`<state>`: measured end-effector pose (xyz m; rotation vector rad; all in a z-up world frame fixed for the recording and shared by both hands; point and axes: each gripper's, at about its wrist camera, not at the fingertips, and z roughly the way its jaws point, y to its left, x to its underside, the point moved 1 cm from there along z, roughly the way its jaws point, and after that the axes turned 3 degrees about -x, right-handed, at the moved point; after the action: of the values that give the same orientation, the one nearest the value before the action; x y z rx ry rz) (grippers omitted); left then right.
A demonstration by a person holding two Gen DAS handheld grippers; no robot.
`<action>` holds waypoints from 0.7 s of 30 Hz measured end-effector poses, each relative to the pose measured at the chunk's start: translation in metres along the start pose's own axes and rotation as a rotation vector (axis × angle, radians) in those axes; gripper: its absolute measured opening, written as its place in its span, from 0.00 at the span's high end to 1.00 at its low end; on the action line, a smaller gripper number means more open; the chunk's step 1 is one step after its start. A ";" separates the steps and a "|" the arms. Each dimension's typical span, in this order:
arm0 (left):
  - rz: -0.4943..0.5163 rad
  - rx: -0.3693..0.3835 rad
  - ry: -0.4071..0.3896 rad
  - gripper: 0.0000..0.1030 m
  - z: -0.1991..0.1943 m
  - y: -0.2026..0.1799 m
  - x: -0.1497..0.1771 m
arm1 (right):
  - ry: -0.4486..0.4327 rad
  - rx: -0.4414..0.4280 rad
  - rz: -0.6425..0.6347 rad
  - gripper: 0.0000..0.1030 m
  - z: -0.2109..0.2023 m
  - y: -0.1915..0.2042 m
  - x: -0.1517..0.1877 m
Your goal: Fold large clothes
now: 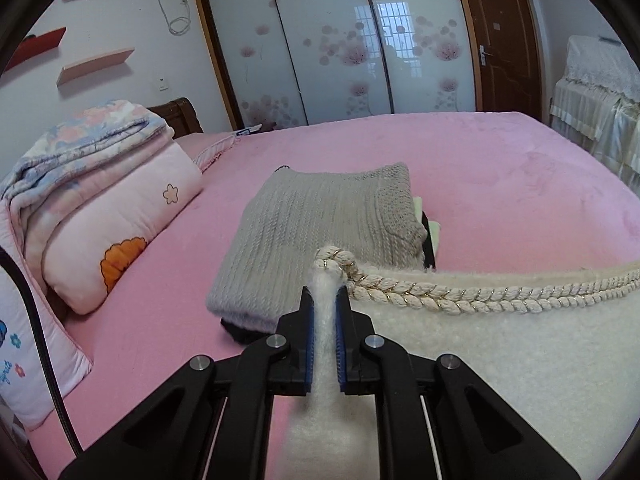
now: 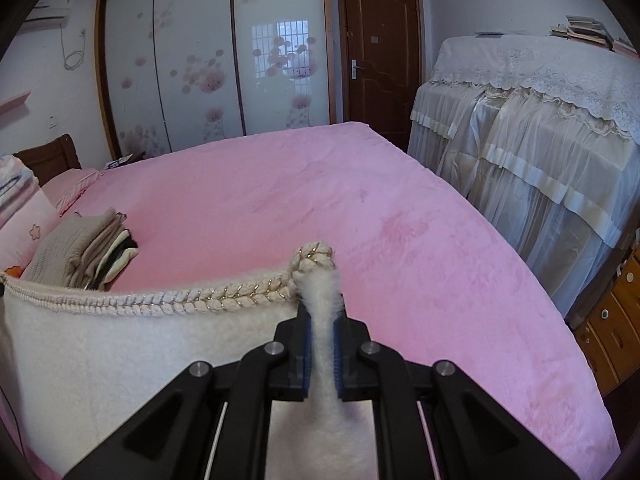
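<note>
Left and right wrist views over a bed covered with a plush pink spread [image 2: 360, 208]. The left hand-held gripper [image 1: 325, 300] is clamped on one corner of a cream fleecy garment with a braided, gold-flecked rope trim [image 1: 520, 360]; fleece fills the narrow gap between its blue-padded fingers [image 1: 307, 344], and the knotted end of the trim stands just beyond the tips. The right hand-held gripper [image 2: 322, 312] is likewise closed on the opposite corner of the same garment, fleece pinched between its pads. The trimmed edge runs stretched between the two grippers — lifted clear of the spread — while the body of the garment hangs below, toward the cameras.

Beyond the held edge, on the spread, lies a stack of folded clothes topped by a grey ribbed knit sweater [image 1: 320, 232], with dark and pale items beneath. At the head end sits a folded pink floral quilt [image 1: 108, 216]. Background: a sliding wardrobe with frosted flower-printed doors [image 1: 340, 48], a brown wooden door [image 2: 380, 52], and furniture draped in cream lace cloth [image 2: 532, 128]
</note>
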<state>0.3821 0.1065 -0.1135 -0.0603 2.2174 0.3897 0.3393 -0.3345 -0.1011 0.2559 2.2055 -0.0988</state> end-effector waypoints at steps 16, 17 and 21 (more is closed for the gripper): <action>0.005 -0.112 0.053 0.92 0.109 -0.054 0.043 | 0.265 0.128 0.039 0.90 0.151 -0.010 0.052; 0.002 -0.107 0.056 0.91 0.109 -0.052 0.042 | 0.273 0.125 0.043 0.86 0.150 -0.011 0.051; -0.050 -0.021 0.124 0.78 0.108 -0.030 0.033 | 0.278 0.108 0.077 0.74 0.127 -0.014 0.042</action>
<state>0.4481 0.1130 -0.2095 -0.1545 2.3293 0.3910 0.4106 -0.3628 -0.2119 0.4370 2.4659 -0.1473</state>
